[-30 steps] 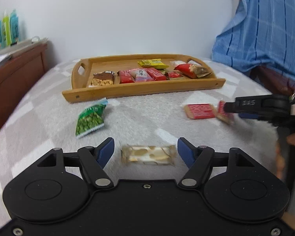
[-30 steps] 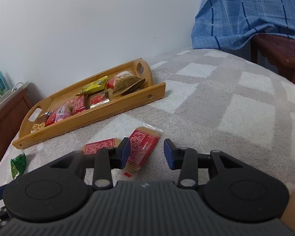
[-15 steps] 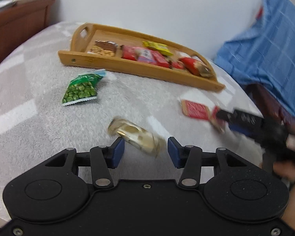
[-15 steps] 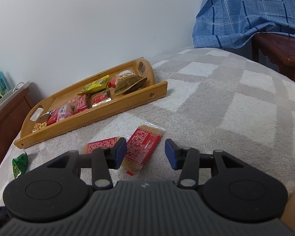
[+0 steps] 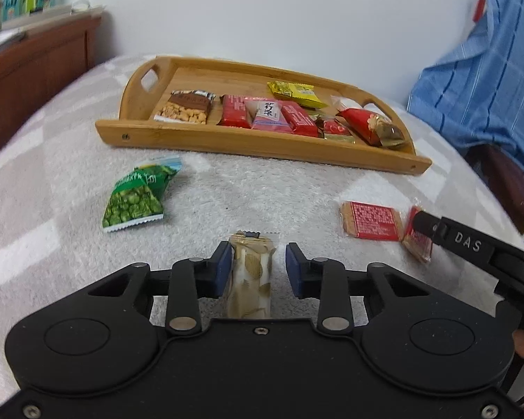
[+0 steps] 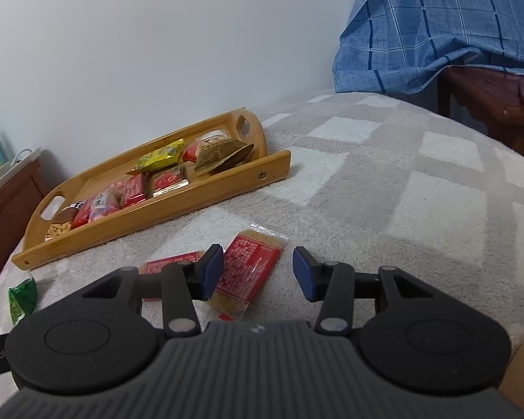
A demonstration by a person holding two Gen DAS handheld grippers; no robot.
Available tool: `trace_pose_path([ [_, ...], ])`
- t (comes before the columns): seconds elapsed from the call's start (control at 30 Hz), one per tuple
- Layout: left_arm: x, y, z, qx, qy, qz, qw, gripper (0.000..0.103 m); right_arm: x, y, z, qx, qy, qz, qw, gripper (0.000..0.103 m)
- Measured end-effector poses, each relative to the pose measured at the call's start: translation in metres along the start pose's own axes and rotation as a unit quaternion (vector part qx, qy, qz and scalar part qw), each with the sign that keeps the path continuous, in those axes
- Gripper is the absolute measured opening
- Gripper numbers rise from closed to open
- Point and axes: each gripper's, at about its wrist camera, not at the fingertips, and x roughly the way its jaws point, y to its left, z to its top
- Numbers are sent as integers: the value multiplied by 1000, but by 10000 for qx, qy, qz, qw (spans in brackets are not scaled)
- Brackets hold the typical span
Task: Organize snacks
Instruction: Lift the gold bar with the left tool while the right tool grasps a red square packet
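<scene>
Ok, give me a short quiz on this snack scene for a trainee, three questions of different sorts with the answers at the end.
1. What lies between the left tongs? A a spoon, B a white and gold snack bar, C a drink can.
2. True or false: the green pea bag lies inside the wooden tray.
3. How many red packets lie on the blanket outside the tray?

Key
1. B. The tongs have just been closing around it, and a gap shows at one pad.
2. False. It lies on the blanket in front of the tray.
3. Two, side by side.
</scene>
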Motion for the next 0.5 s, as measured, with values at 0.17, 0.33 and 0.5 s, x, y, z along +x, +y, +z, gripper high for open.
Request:
trace_pose_path([
  [0.17, -8, -11, -12, 367, -47, 263, 9990, 38, -1, 7, -4, -201, -22, -27, 9998, 64],
  [0.33, -9, -16, -21, 634, -77, 387, 9972, 38, 0, 19, -9, -555, -9, -44, 9985, 58],
  [0.5, -9, -18, -22, 786, -128, 438, 9959, 26, -2, 25, -12, -739, -64, -93, 9972, 44],
])
